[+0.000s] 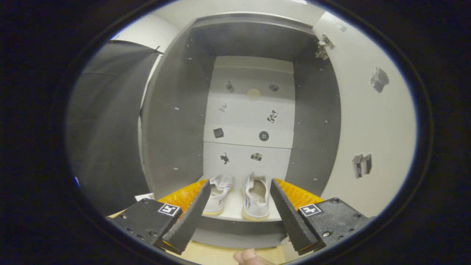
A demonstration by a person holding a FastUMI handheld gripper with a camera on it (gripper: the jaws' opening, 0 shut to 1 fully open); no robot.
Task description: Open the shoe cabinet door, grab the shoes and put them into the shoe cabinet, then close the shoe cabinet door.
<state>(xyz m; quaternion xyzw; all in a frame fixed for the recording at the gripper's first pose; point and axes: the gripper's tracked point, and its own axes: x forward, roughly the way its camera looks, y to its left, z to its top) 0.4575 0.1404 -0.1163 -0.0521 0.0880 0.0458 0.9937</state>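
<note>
Right now you hold the gripper (239, 191) level and pointed straight into the open shoe cabinet (173, 121), with its two fingers spread wide and nothing caught between them. A fingertip (250, 257) of your hand shows just below the gripper, over the pale wooden floor (217, 255). Just beyond the fingertips, seen in the gap between them, the pair of white shoes (254, 197) sits on the cabinet's bottom shelf (233, 208), heels toward you and toes toward the back. The left shoe lies close to the left finger and the right shoe close to the right finger, though you cannot tell whether either touches. The cabinet's back panel (250, 110) carries several small stickers. The cabinet door (368, 121) stands swung open to the right, its hinge (323, 46) visible near the top.
</note>
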